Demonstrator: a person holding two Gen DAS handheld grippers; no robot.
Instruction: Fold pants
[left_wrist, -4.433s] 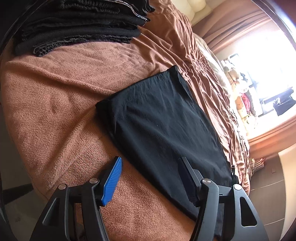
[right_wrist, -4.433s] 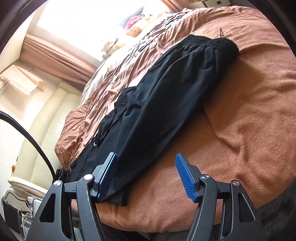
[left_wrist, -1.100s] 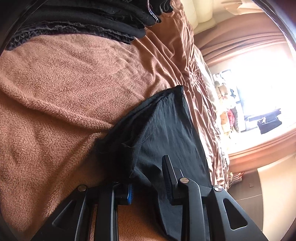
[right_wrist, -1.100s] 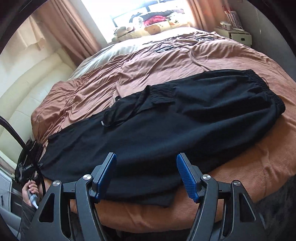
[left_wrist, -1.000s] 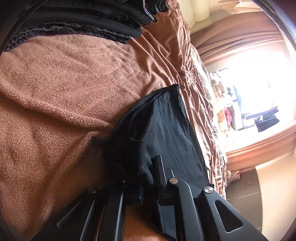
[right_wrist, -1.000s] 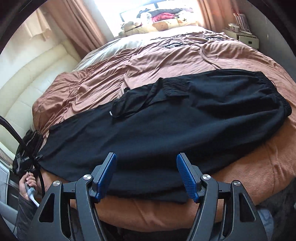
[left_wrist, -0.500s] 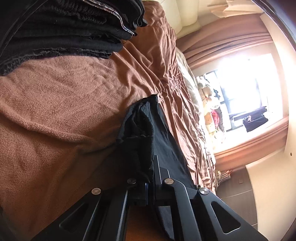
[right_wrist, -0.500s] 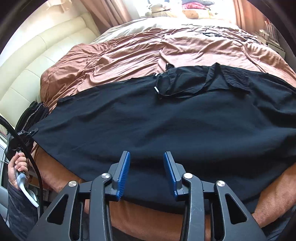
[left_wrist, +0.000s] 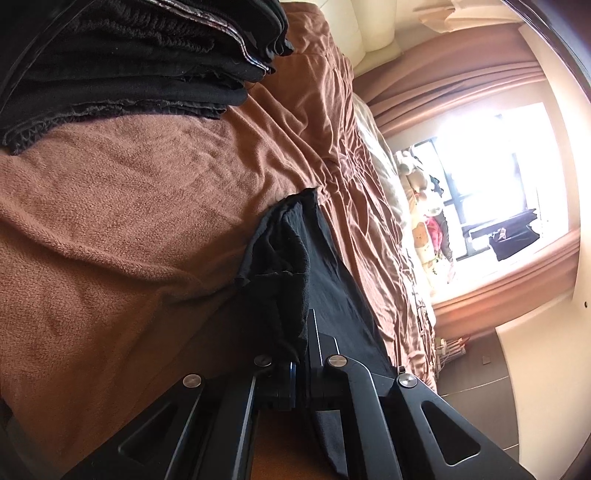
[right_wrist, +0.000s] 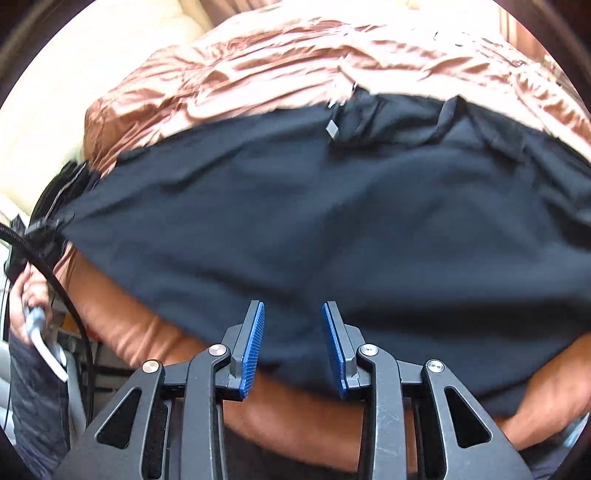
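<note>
Left gripper (left_wrist: 300, 363), clamped on a bunched hem of the black pants (right_wrist: 332, 229), holds that end just off the brown blanket (left_wrist: 129, 229), prob. to start a fold; stack of dark folded clothes (left_wrist: 129, 62) sits at 10 o'clock. Right gripper (right_wrist: 293, 345), pads apart w/ nothing pinched, hovers at 6 o'clock over the pants' near edge, likely lining up a grab. No containers in view.
</note>
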